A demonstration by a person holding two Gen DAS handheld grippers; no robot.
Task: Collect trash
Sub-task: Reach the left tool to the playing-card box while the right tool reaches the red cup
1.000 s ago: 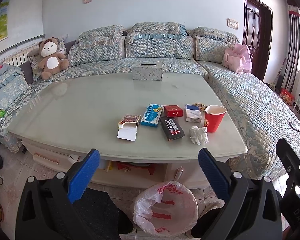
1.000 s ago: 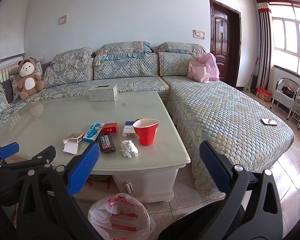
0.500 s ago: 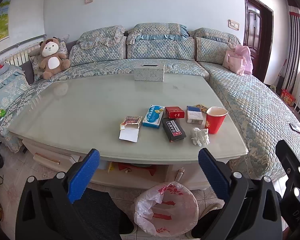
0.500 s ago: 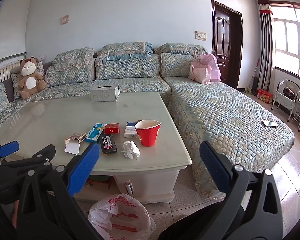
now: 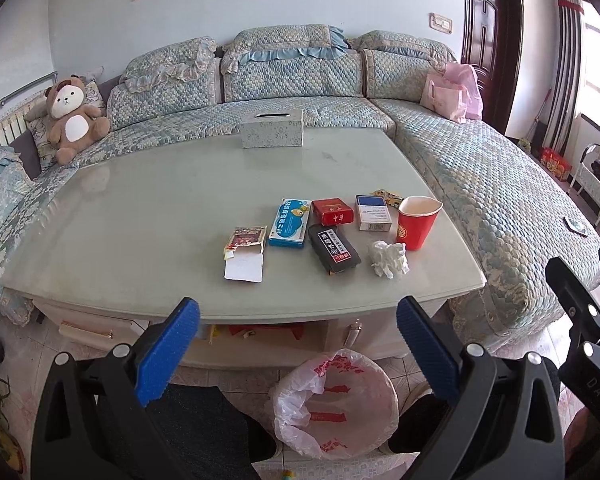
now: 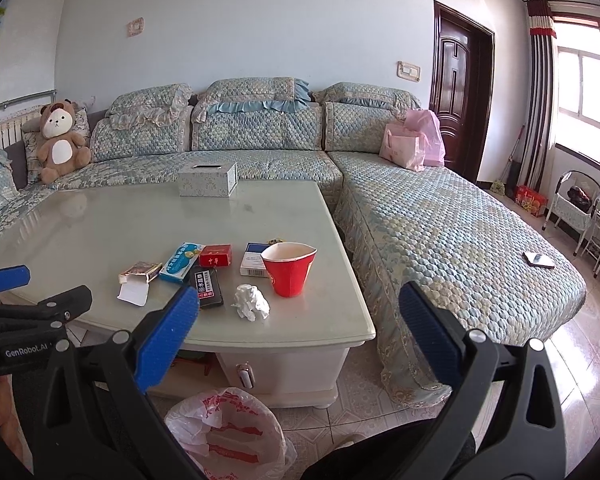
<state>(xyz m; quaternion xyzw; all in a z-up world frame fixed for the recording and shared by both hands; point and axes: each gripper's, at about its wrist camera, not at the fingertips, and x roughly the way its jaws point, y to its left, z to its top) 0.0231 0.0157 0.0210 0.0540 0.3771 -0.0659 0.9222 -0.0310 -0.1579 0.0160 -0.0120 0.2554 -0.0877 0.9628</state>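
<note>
On the glass coffee table (image 5: 140, 216) lie a crumpled white tissue (image 5: 389, 258) (image 6: 251, 301), a red paper cup (image 5: 417, 221) (image 6: 289, 268), a black box (image 5: 334, 249), a red box (image 5: 333, 211), a blue-and-white box (image 5: 373, 212), a blue medicine box (image 5: 290, 222) and an opened small carton (image 5: 246, 249). A bin lined with a white bag (image 5: 336, 398) (image 6: 226, 434) stands on the floor in front of the table. My left gripper (image 5: 298, 350) is open and empty, above the bin. My right gripper (image 6: 298, 338) is open and empty, short of the table edge.
A tissue box (image 5: 271, 131) stands at the table's far side. A quilted corner sofa (image 5: 480, 184) wraps around the table, with a teddy bear (image 5: 71, 116) and pink bags (image 5: 452, 96). A phone (image 6: 538, 259) lies on the sofa. A small wrapper (image 5: 388, 196) lies behind the cup.
Both grippers have drifted slightly; the table and its litter sit a little further right in each view. Nothing was picked up.
</note>
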